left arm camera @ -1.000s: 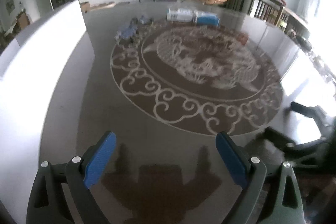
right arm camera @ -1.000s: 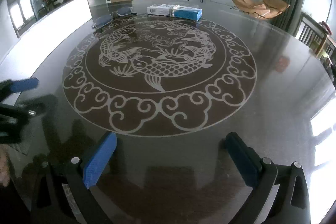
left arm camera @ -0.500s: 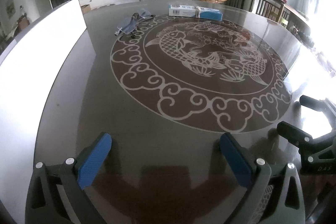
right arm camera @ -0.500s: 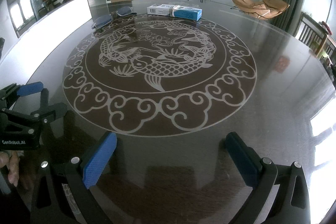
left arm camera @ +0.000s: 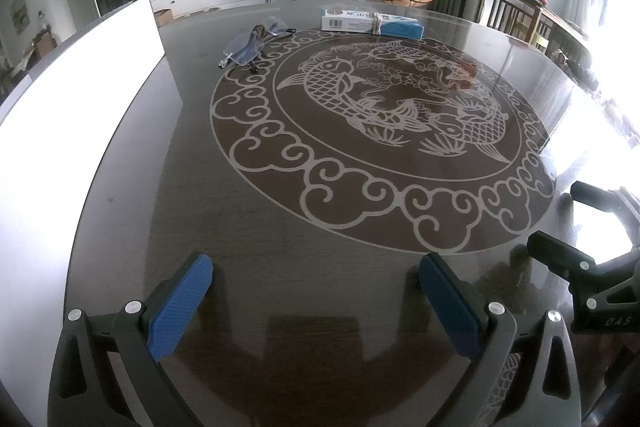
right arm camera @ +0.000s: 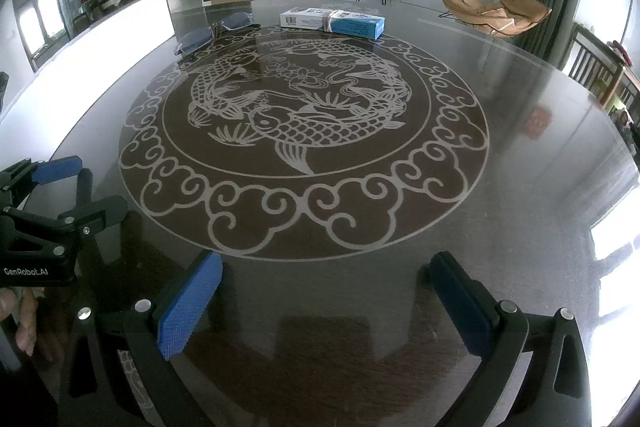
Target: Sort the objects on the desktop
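Glare washes out the near-right edge of the dark round glass-topped table with the pale carp-and-cloud motif (left arm camera: 120,227) in the left wrist view, swallowing part of the right gripper (left arm camera: 568,227) there; only its two black fingers and hinge block show. Left side of that view is blown white by a bright flat panel (left arm camera: 80,87). Person's fingertips (right arm camera: 24,323) cut off at the lower left edge of the right wrist view.

Left gripper (left arm camera: 316,303): blue-padded jaws spread wide, nothing between them, poised over bare tabletop near the motif's outer ring. Seen also from the right wrist view (right arm camera: 76,183), still apart.

Right gripper (right arm camera: 324,299): jaws equally wide, empty, above the near rim of the table (right arm camera: 540,227).

Far side: long white-and-blue cardboard box with a band round its middle (left arm camera: 372,23), (right arm camera: 332,21), lying flat just beyond the motif. Left of it, clear plastic bags with dark contents (left arm camera: 252,43), (right arm camera: 212,33); contents too small to identify. Both well apart from either gripper.
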`<move>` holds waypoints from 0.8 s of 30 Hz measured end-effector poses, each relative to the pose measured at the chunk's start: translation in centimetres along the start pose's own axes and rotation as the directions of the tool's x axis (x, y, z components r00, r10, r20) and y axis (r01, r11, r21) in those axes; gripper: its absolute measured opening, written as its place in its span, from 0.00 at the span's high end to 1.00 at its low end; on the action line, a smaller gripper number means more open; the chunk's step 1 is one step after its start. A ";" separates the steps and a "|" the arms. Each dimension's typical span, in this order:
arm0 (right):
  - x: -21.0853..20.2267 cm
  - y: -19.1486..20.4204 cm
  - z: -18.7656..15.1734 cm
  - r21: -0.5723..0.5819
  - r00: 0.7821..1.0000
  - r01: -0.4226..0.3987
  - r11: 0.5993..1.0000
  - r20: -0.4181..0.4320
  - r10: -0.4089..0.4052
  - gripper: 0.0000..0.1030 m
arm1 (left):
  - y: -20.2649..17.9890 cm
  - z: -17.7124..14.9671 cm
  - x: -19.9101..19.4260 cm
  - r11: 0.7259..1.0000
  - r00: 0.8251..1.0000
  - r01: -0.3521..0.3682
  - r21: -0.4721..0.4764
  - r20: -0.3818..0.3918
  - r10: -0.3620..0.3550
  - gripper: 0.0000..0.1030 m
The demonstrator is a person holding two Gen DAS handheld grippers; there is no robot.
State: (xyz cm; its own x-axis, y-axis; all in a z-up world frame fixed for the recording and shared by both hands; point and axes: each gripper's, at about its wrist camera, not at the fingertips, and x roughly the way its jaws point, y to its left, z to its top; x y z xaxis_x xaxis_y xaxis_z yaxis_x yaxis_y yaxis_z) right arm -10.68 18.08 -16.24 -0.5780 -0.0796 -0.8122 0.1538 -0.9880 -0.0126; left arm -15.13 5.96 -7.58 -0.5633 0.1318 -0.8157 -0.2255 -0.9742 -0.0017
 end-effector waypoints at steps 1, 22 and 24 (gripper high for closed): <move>0.0 0.0 0.0 0.000 1.000 0.000 1.000 0.000 0.000 0.00 | 0.0 0.0 0.0 1.000 1.000 0.001 0.000 0.000 -0.001 0.00; 0.0 0.0 0.0 0.000 1.000 0.000 1.000 0.000 0.000 0.00 | 5.8 16.3 11.1 1.000 1.000 -0.016 -0.021 -0.003 0.016 0.00; 0.0 -0.1 0.0 0.000 1.000 0.000 1.000 0.000 0.000 0.00 | 6.0 18.1 12.4 0.998 0.999 -0.034 -0.045 -0.003 0.034 0.00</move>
State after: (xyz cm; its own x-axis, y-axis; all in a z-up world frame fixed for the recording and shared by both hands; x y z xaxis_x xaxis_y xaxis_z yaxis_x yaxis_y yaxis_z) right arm -10.70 18.13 -16.24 -0.5781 -0.0794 -0.8121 0.1536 -0.9880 -0.0128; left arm -37.88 5.12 -7.23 -0.5683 0.0982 -0.8169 -0.1700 -0.9855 -0.0002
